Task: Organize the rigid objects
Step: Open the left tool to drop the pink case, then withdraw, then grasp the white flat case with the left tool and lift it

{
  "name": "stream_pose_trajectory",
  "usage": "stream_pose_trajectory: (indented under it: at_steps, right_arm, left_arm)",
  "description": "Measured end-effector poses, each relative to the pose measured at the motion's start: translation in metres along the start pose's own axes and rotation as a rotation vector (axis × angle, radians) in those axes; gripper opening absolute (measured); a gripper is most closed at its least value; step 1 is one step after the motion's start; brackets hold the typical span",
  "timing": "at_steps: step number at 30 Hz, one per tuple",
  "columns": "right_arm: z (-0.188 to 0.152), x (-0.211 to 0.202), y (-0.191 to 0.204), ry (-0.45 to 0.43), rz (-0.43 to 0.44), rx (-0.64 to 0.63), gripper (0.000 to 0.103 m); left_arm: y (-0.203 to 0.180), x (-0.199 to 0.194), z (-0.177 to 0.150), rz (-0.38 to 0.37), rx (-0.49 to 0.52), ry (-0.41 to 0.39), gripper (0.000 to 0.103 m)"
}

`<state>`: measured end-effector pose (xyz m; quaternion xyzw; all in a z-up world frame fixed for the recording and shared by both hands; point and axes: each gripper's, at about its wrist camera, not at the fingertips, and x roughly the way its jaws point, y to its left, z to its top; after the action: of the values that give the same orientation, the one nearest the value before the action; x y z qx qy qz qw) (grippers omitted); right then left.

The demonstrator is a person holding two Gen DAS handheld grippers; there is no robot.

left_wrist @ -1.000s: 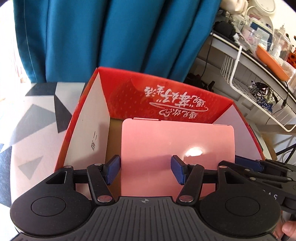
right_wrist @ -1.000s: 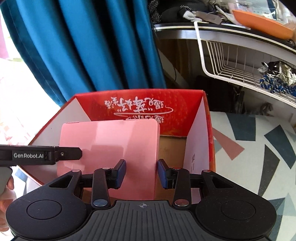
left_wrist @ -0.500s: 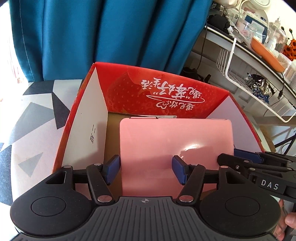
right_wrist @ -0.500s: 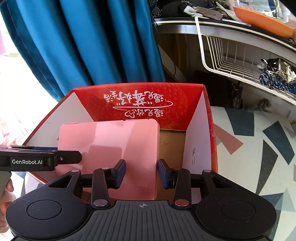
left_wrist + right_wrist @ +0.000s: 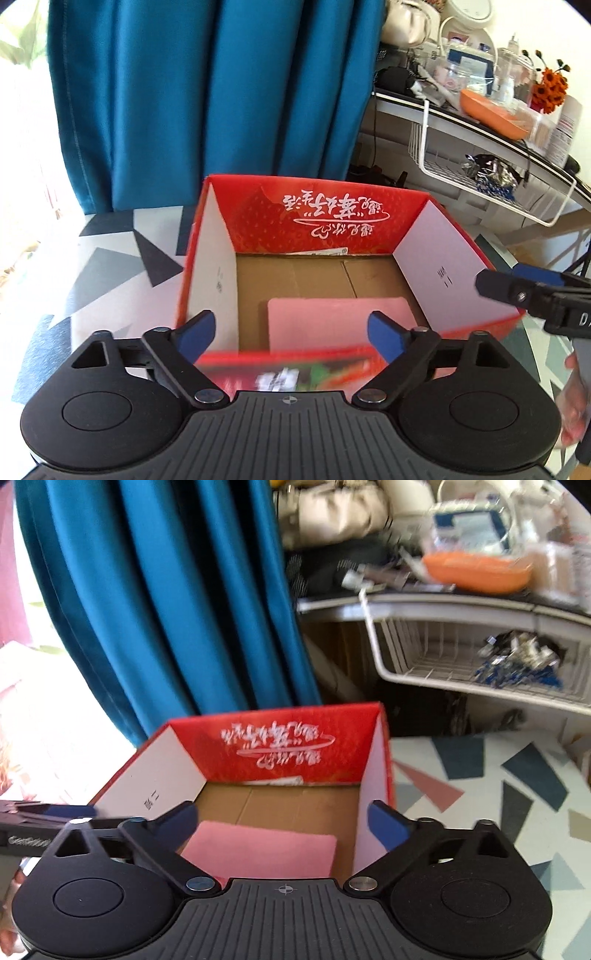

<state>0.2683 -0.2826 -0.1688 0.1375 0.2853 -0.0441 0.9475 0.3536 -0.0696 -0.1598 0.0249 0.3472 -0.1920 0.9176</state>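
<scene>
A flat pink case (image 5: 338, 323) lies on the cardboard floor of the open red box (image 5: 332, 210), near its front wall. It also shows in the right wrist view (image 5: 266, 853) inside the same box (image 5: 280, 749). My left gripper (image 5: 291, 332) is open and empty, above the box's near edge. My right gripper (image 5: 282, 823) is open and empty, above the box's near right corner. The right gripper's finger (image 5: 517, 288) shows over the box's right wall.
The box stands on a table with a grey triangle pattern (image 5: 110, 266). A blue curtain (image 5: 207, 92) hangs behind. A cluttered shelf with a white wire basket (image 5: 461, 657) and an orange dish (image 5: 476, 572) stands at the right.
Both grippers opened wide and let go of the pink case, which now lies flat in the box. Both grippers pulled up and back.
</scene>
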Motion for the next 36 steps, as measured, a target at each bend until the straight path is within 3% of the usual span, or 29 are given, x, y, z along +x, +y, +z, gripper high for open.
stream_pose_trajectory:
  at_steps: [3,12,24,36]
  right_arm:
    - [-0.014,-0.02,0.001,-0.056,0.005,-0.005,0.103]
    - [-0.073,-0.054,0.011,-0.108,0.005,-0.096,0.103]
    - [-0.152,-0.055,0.022,0.044,0.04,-0.155,0.103]
    - [-0.166,-0.038,0.041,0.095,0.088,-0.245,0.102]
  left_arm:
    - [0.0,-0.022,-0.015,0.004,0.036,-0.045,0.101]
    - [0.008,-0.057,-0.061,-0.038,-0.044,-0.056,0.103]
    - [0.002,-0.064,-0.131,-0.05,-0.15,-0.044,0.103]
    - [-0.005,-0.059,-0.143,-0.055,-0.134,-0.056,0.099]
